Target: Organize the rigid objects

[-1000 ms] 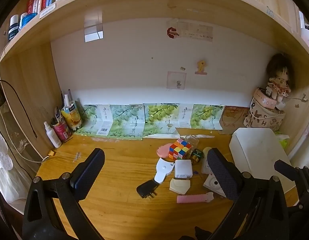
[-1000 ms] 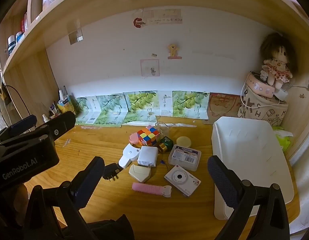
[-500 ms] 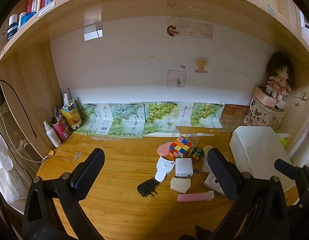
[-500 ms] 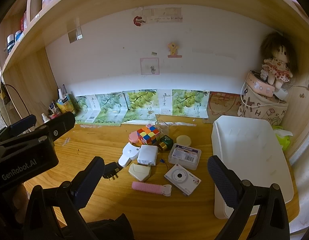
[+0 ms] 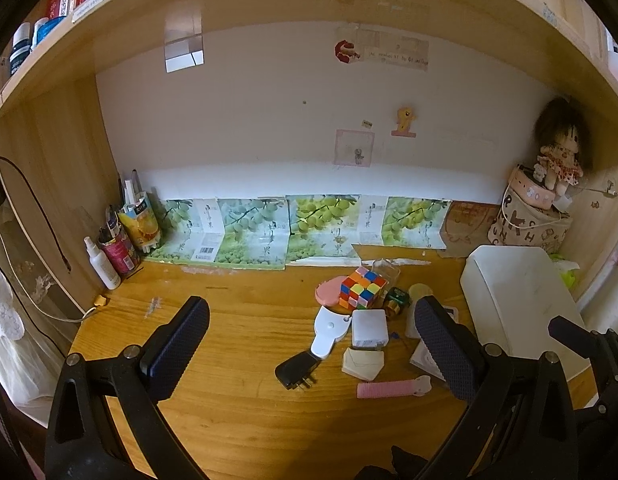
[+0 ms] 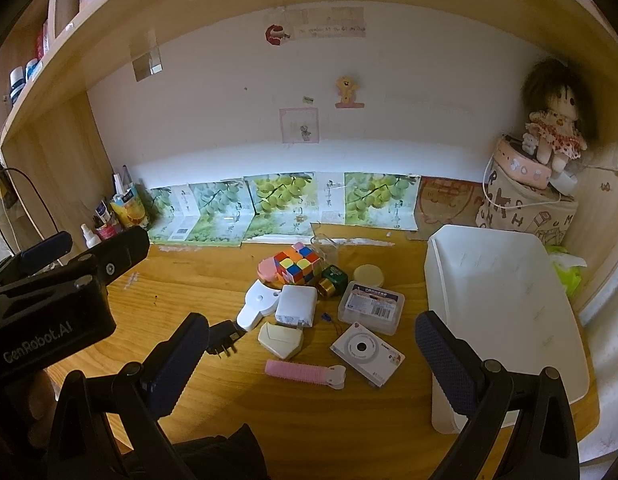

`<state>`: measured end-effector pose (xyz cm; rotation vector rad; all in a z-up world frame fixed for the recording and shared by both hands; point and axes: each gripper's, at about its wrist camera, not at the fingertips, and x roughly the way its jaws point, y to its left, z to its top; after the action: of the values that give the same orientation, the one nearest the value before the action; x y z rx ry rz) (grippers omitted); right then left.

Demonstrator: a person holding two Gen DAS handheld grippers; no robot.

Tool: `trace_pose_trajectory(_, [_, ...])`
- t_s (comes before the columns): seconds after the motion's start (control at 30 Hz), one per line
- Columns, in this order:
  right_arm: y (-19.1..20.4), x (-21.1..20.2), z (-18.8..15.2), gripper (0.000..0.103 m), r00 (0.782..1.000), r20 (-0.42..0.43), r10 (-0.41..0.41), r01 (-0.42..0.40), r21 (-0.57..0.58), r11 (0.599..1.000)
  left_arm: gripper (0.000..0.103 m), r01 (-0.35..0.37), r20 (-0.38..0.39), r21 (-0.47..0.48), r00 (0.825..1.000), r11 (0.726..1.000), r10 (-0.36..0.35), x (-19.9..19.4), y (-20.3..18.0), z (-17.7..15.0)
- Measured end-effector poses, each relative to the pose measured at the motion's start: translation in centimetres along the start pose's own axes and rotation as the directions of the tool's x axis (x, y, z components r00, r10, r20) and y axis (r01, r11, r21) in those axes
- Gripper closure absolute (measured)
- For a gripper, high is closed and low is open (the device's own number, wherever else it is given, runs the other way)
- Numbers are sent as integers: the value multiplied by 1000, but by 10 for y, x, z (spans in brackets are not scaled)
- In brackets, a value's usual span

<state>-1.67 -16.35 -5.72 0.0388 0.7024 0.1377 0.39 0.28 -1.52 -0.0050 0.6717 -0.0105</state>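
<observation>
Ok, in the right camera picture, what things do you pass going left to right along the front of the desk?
black plug → cream box → pink comb → white toy camera → big white bin

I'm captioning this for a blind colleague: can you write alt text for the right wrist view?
The open right tool hovers over a wooden desk with a cluster of small objects: puzzle cube, white camera, pink comb. An empty white bin sits right.
</observation>
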Motion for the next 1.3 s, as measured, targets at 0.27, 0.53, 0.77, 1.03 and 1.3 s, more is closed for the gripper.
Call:
trace_pose_trajectory(0.27, [5,4,2,0,998,-53,-28,29,23,999,1,15,-70,9,997,1000,-15,14,2,0])
trace_pose_trajectory(0.53, [11,19,-6,0,985,-169,-41,53,65,997,1,31,-196,7,980,999,-29,35,14,-12])
trace_pose_trajectory(0.77, [21,37,-21,0,960,-276,-40,74,116,991,1,65,-293,17,954,998,-57,55,27,-22])
trace_pose_trajectory(1.03, [25,48,-34,0,938,-344,-33,107,199,974,1,117,-379,44,921,992,-92,75,39,-30])
trace_pose_trajectory(1.3, [8,59,-45,0,915,-403,19,133,344,929,1,141,-444,65,891,988,-98,91,46,-31])
